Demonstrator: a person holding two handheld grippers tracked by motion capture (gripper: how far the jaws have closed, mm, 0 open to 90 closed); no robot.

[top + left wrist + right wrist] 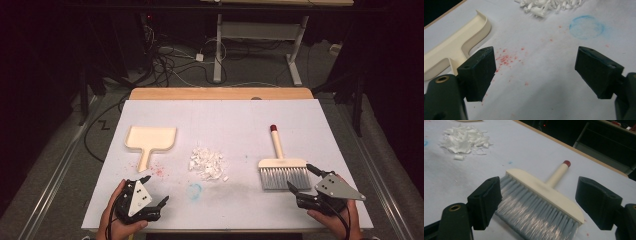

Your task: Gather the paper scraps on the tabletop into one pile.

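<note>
Cream plastic and grey bristles make up the brush [281, 170] lying flat on the white table [225, 115], its red-tipped handle pointing away from you. Your right gripper [302, 178] sits at the brush's near right corner, jaws spread wide; in the right gripper view the bristles [534, 212] lie between them, with no pad pressing on them. Your left gripper [155, 189] rests low near the table's front left, jaws also spread wide over bare table and a scatter of red specks [505, 58]. A cream dustpan [149, 140] lies just beyond it. White scraps [207, 162] are heaped between dustpan and brush, apart from both.
</note>
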